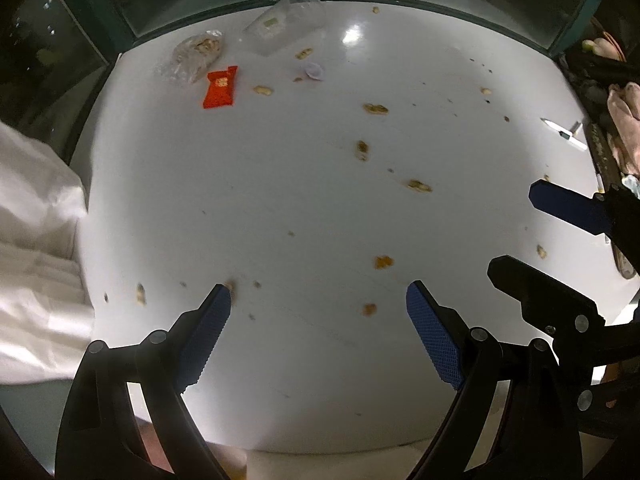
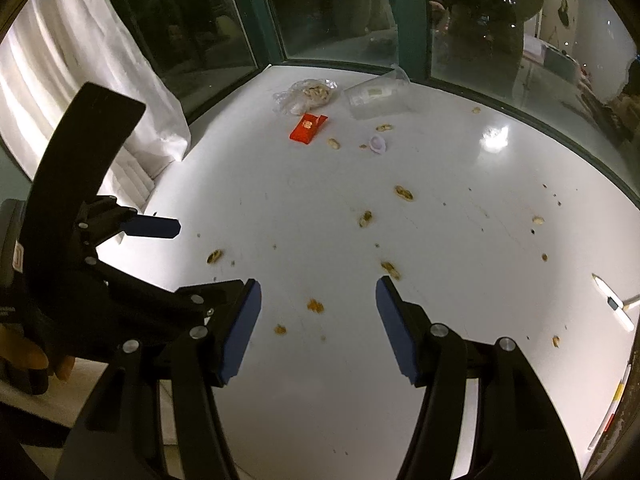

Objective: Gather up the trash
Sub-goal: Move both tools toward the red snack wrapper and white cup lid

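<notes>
- Basically one white tabletop (image 1: 280,184), glossy, with a dark window frame (image 2: 272,20) running along its far edge; glass behind it shows night reflections.
- Left edge: white curtain (image 1: 36,240) hangs against the table side, touching or just beside the rim; can't tell which.
- Right edge in the left wrist view: clutter of cloth and dark items off the table; a white pen-like object (image 1: 564,134) lies near that rim.
- Centre of the table is mostly bare, only scattered small bits, so plenty of open surface between the grippers and the far trash cluster.
- Left gripper (image 1: 318,300): fingers spread wide, nothing between the blue pads, pointing steeply down over the near part of the table.
- Right gripper (image 2: 318,292): fingers apart, released, nothing gripped; crumbs lie on the table below the gap.
- The two grippers sit side by side, each visible at the edge of the other's view.
- Trash cluster at the far edge, near the window:
- red snack wrapper (image 2: 308,130), flat, crinkled, yellow print on top.
- clear plastic bag (image 2: 306,96) with tan shell-like contents, just behind the wrapper.
- clear plastic cup (image 2: 376,94) lying on its side, rim toward the window.
- small pale lid-like piece (image 2: 378,144) in front of the cup.
- Peanut shells (image 2: 404,193), tan, scattered from the cluster to mid-table; crumbs (image 2: 315,305) nearest the right gripper.
</notes>
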Motion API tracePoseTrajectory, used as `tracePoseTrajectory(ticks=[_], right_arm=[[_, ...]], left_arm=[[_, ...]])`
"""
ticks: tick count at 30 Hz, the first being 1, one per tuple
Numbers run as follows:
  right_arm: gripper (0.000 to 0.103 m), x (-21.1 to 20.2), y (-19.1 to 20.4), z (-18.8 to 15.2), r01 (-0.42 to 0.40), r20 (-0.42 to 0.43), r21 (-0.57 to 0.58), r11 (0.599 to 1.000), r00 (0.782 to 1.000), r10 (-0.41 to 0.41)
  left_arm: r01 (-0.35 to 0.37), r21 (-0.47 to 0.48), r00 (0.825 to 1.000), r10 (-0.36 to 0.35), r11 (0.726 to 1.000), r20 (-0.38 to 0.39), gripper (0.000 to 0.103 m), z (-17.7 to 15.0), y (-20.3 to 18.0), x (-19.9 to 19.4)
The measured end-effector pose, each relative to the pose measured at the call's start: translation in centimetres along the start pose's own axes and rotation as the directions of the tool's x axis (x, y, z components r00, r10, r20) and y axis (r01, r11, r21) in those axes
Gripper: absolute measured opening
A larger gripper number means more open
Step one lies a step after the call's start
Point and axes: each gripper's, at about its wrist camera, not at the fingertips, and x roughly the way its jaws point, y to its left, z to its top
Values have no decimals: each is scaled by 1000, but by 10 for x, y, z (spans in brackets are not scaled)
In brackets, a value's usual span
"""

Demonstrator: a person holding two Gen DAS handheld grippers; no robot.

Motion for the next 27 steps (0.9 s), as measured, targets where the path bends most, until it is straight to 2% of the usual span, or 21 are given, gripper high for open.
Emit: tracePoseTrajectory(ticks=[14, 22, 27], right_arm=[[58, 50, 21, 77, 33, -21, 51, 998, 999, -32], [58, 83, 17, 113, 81, -33, 56, 995, 996, -80], [58, 105, 8, 133, 75, -57, 69, 995, 996, -71]], left_arm=[[66, -30, 998, -67, 997, -17, 87, 57, 75, 29], [75, -40, 997, -75, 996, -20, 87, 90, 100, 52], [95, -61, 994, -98, 994, -40, 87, 114, 113, 76]])
